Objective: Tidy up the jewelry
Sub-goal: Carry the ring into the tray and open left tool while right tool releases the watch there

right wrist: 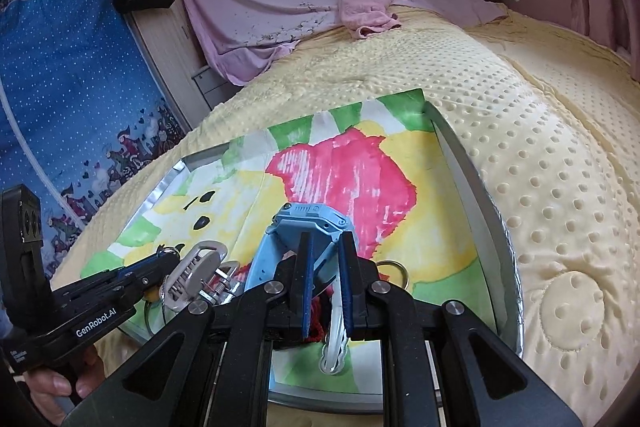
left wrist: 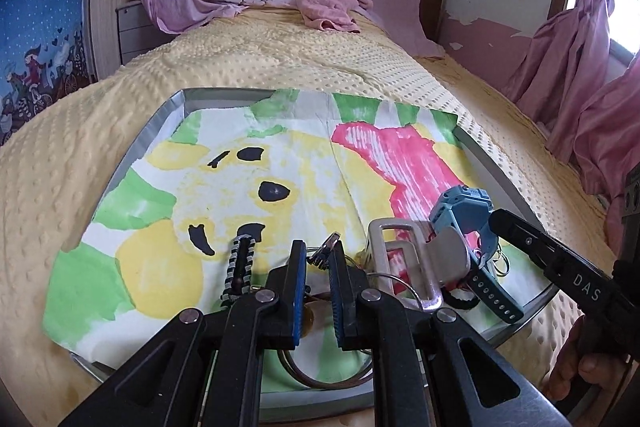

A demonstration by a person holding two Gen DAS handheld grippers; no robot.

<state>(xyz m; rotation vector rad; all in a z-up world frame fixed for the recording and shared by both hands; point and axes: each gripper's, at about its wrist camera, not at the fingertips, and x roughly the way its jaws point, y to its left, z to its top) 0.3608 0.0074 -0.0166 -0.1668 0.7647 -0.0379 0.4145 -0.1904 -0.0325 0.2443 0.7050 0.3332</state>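
the blue watch point(right wrist: 308, 227) is seen lifted just above the tray point(right wrist: 476, 179), over the red patch of the painted paper that lines it. the right gripper point(right wrist: 326, 255) is drawn nearly closed on the watch, the pads pressing on the strap just below the case; the case stands above the fingertips and the strap end hangs down towards the tray floor.

the left gripper point(left wrist: 318, 259) is likewise almost closed, near the tray's front edge. a small clip on a key ring point(left wrist: 326, 247) sits between its pads, apparently pinched; true contact cannot be confirmed. the large ring point(left wrist: 320, 371) lies on the tray beneath it. a metal buckle point(left wrist: 416, 259) rests on the tray to the right of that gripper, touching the watch strap, and a braided black-and-white cord point(left wrist: 240, 263) lies to its left.

handling, judged: the watch is taken as light, with a rigid case and a flexible rubbery strap likely to swing. a hold close to the case is judged best. the rings and buckle are stiff, smooth metal, likely slippery; tangling with the strap is a risk.
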